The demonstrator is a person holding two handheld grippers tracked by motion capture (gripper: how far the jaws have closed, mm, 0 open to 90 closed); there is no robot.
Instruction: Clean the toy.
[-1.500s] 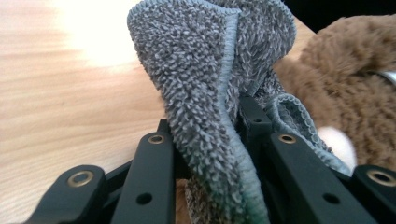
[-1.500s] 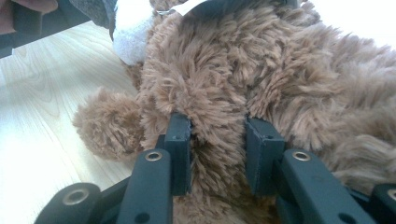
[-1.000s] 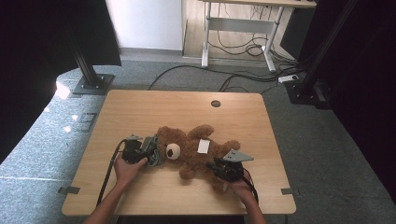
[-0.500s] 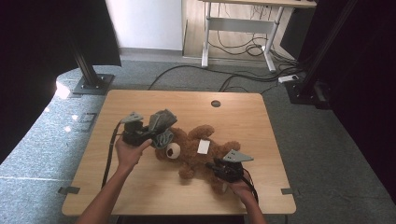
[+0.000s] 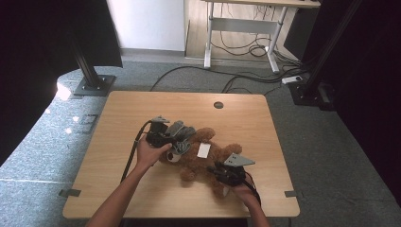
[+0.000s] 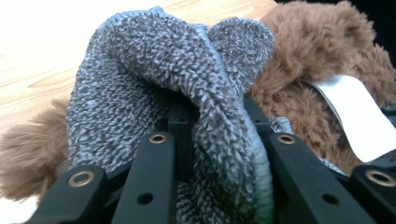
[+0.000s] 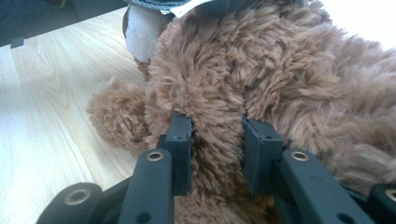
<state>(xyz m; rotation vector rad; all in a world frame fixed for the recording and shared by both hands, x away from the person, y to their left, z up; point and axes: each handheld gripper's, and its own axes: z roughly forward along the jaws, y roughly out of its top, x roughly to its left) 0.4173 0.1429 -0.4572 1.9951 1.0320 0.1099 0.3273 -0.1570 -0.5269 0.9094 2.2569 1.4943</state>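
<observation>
A brown teddy bear (image 5: 210, 161) lies on its back on the wooden table (image 5: 137, 106), with a white tag (image 5: 204, 150) on its chest. My left gripper (image 5: 176, 138) is shut on a grey knitted hat (image 5: 183, 136) held at the bear's head. In the left gripper view the hat (image 6: 149, 88) drapes over my left gripper (image 6: 215, 116), whose jaws pinch a fold of it; the bear (image 6: 322, 46) and tag (image 6: 359, 112) lie behind. My right gripper (image 5: 221, 172) is shut on the bear's leg. In the right gripper view, brown fur (image 7: 280, 70) is squeezed in my right gripper (image 7: 217, 140).
A round cable hole (image 5: 218, 104) sits near the table's far edge. Bare wood lies to the left and far side of the bear. On the floor beyond are black stand bases (image 5: 92, 85), cables (image 5: 246, 78) and a white desk frame (image 5: 239, 28).
My left gripper lifted the grey hat up off the table beside the bear, then carried it right and down to the bear's head. The right gripper stayed shut on the leg.
</observation>
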